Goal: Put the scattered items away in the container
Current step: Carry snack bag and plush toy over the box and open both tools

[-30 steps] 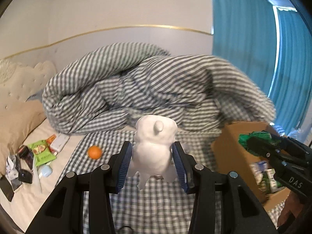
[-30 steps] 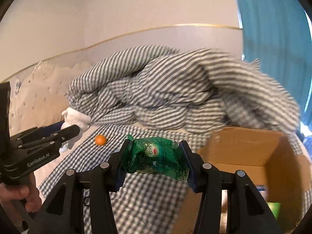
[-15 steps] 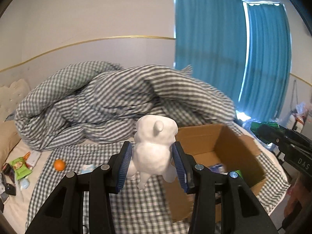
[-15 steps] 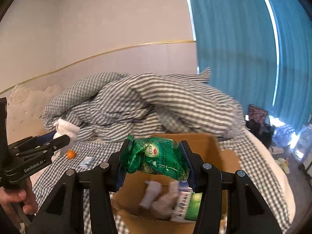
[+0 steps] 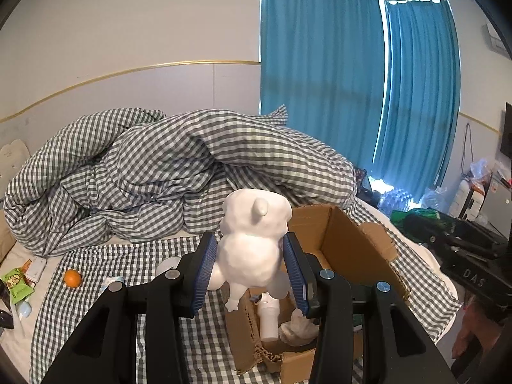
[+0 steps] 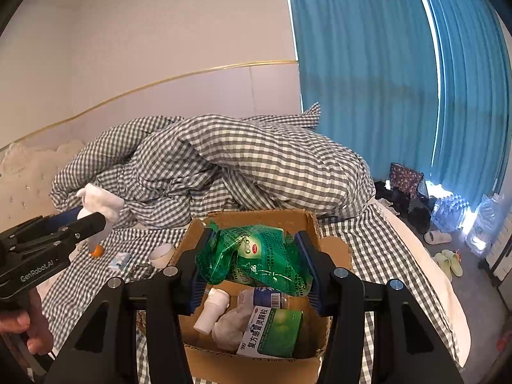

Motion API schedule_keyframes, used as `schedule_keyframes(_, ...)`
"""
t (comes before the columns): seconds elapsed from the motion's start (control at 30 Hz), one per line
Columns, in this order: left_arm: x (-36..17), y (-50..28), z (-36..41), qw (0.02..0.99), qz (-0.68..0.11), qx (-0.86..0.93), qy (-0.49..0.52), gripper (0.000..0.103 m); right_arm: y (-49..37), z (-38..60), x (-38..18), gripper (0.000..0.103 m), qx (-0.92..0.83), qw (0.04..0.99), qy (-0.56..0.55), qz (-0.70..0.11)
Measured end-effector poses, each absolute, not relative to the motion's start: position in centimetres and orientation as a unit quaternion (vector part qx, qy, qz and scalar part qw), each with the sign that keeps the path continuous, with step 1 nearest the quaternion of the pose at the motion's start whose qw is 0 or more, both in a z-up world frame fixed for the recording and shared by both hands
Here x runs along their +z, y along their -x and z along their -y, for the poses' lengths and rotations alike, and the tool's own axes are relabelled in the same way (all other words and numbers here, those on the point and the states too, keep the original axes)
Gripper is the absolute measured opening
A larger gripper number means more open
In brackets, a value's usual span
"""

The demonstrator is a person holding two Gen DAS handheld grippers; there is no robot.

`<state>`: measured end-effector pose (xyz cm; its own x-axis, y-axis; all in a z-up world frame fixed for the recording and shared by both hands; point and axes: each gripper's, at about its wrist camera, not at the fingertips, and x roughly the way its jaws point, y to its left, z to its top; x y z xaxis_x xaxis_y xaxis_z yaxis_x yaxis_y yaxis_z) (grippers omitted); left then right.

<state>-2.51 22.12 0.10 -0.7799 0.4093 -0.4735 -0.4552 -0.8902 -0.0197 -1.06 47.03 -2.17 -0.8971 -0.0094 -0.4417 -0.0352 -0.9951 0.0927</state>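
Cardboard box (image 6: 312,224): now directly beneath right claw (image 6: 254,264), clamped on green snack bag (image 6: 256,259), after swinging over from bed. Left claw (image 5: 249,270), gripping white plush toy (image 5: 252,243), has reached the near rim. Both releases due; orange (image 5: 73,278) remains.

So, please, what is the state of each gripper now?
Left gripper: closed on the white plush toy.
Right gripper: closed on the green packet.

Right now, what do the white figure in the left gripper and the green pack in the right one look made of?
White figure: soft, matte, lumpy surface, probably plush or foam; I can't tell which. Green pack: thin glossy plastic film, crinkled, catching glare, printed. Box below: brown corrugated cardboard, with a frayed edge.
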Motion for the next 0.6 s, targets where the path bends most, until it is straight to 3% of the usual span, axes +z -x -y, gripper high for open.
schedule_keyframes(0.27,-0.4,3.8,-22.2,0.223,-0.045,0.942,0.248,0.044,3.0,-46.5,-3.6,0.053,0.969,0.007,0.242,-0.040)
schedule_keyframes(0.37,-0.6,4.2,-22.1,0.223,-0.044,0.941,0.250,0.044,3.7,-46.3,-4.1,0.076,0.968,0.015,0.248,-0.037)
schedule_keyframes(0.4,-0.7,4.3,-22.1,0.223,-0.045,0.941,0.251,0.044,3.7,-46.3,-4.1,0.088,0.969,0.023,0.243,-0.036)
schedule_keyframes(0.6,-1.2,4.7,-22.4,0.227,-0.045,0.938,0.258,0.044,2.9,-46.6,-3.5,0.097,0.974,0.049,0.217,-0.031)
